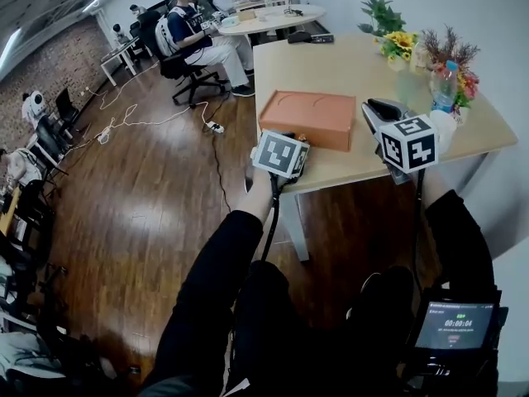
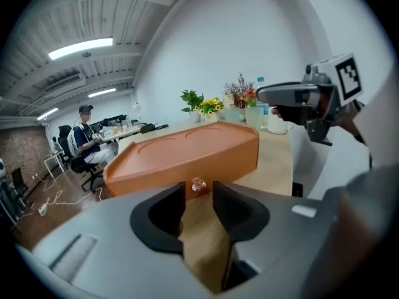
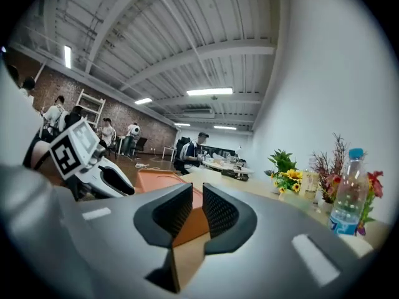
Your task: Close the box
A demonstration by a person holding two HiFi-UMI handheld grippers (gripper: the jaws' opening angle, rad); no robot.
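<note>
Open-plan office, dark wood floor (image 1: 124, 213), and a light wooden table (image 1: 347, 64) right in front of you. The orange rectangular box (image 1: 307, 118) sits on that table near its front edge, long side toward you. Its top lies flat and its front face looks flush.

A small clear knob (image 2: 198, 184) sits low on the box's front face.

Your left gripper (image 2: 198, 198) is at the table's front edge, just short of the box and tilted down at it. Its jaws stand a little apart. The knob lines up with the gap but lies beyond the tips, so the pads aren't on it and nothing is gripped.

Your right gripper (image 3: 197, 199) hangs over the table to the right of the box and is roughly level. Its jaws are closed to a sliver with nothing between them. Through the gap you see the box top and the tabletop.

At the far right of the table are a potted plant with yellow flowers (image 1: 388, 33) and a clear plastic bottle with a blue cap (image 1: 444, 85), both well apart from the box. Behind it all, a seated person (image 1: 198, 35) is at a round white table (image 1: 273, 16).
</note>
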